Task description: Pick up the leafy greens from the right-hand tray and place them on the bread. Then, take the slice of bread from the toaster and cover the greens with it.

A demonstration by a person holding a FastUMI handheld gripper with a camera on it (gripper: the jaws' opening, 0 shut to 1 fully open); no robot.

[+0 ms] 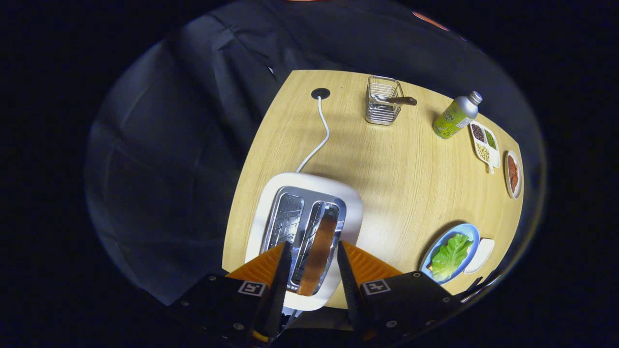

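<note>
A white two-slot toaster (348,203) stands on the wooden table just below me. A browned slice of bread (320,251) sticks up out of its right-hand slot; the left slot is bare. My gripper (314,245) hangs over that slot, open, with one finger on each side of the slice and a gap left on the left side. Off to the right of the fingers, the leafy greens (450,255) lie on a blue plate (473,231), with a small pale edge of something showing under them. A small white tray (481,255) sits against that plate.
Beyond the toaster are a wire basket (383,101) holding a dark-handled utensil, a green bottle (454,117) lying tilted, a white divided dish (485,145) of beans and a small plate (513,174) of red-brown food. The toaster's white cable (323,128) runs to a hole in the table. The table's left edge is near the toaster.
</note>
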